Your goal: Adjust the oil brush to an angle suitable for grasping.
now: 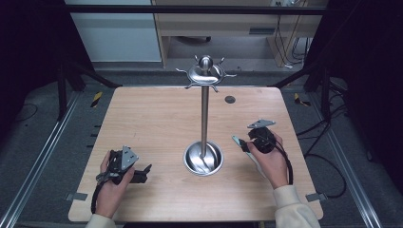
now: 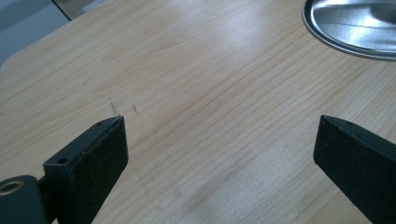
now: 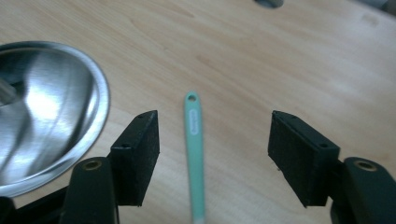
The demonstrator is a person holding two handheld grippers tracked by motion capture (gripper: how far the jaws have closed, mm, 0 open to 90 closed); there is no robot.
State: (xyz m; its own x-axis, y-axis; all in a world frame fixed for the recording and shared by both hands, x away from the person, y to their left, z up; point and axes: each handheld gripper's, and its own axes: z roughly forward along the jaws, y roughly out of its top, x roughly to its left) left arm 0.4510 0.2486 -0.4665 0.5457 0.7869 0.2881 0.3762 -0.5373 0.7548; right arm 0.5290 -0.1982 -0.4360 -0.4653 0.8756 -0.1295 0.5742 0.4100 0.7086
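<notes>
While the right claw [image 3: 212, 154] hangs with jaws wide, a mint-green handle [image 3: 195, 154] lies on the desk [image 3: 280, 56] untouched between them, running lengthwise away from it, its holed end farthest; left claw [image 2: 219, 154] gapes too.

Table [image 1: 157, 118]: pale wood, matt, with fine straight grain and a few faint scuffs. Stand [image 1: 205, 114]: polished metal, its round base [image 3: 46, 116] mirror-bright and smooth, its pole and hooked top equally glossy. Handle [image 3: 195, 154]: mint-green plastic, smooth, with a slight sheen. Left gripper [image 2: 219, 154] and right gripper [image 3: 212, 149]: black plastic, matt, the jaw pads faintly grainy. Sleeve [image 1: 294, 209]: pale cloth, soft-looking.
</notes>
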